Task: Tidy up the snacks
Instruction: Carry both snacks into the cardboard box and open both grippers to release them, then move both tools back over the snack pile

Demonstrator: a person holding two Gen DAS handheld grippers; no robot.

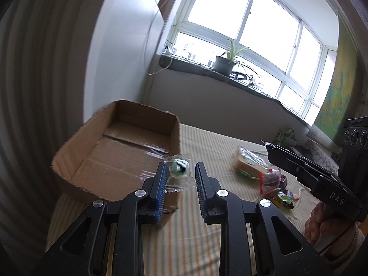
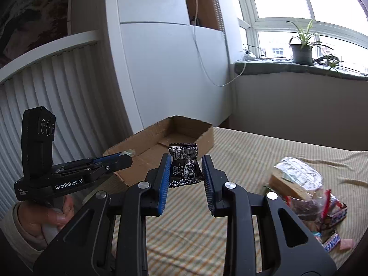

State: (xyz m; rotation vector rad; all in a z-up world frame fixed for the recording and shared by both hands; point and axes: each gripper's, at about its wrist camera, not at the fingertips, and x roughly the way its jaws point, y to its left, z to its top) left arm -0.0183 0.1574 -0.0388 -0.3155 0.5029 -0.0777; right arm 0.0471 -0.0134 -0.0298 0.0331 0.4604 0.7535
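Observation:
An open cardboard box [image 1: 119, 151] sits on the striped bedspread [image 1: 195, 230]; it also shows in the right wrist view [image 2: 184, 131]. My left gripper [image 1: 180, 172] is open above the box's near right corner; a clear-wrapped green snack [image 1: 178, 170] sits between the fingers, touching the left pad only. My right gripper [image 2: 186, 168] holds a black-wrapped snack [image 2: 185, 169] between its fingers, raised short of the box. Each gripper shows in the other's view: the right one [image 1: 270, 147] and the left one [image 2: 124, 156].
A pile of mixed snacks [image 1: 264, 174] lies on the bed to the right, seen also in the right wrist view [image 2: 306, 188]. A white slatted headboard [image 2: 57, 96] and cabinet stand behind the box. A windowsill with a potted plant [image 1: 224, 63] runs along the back.

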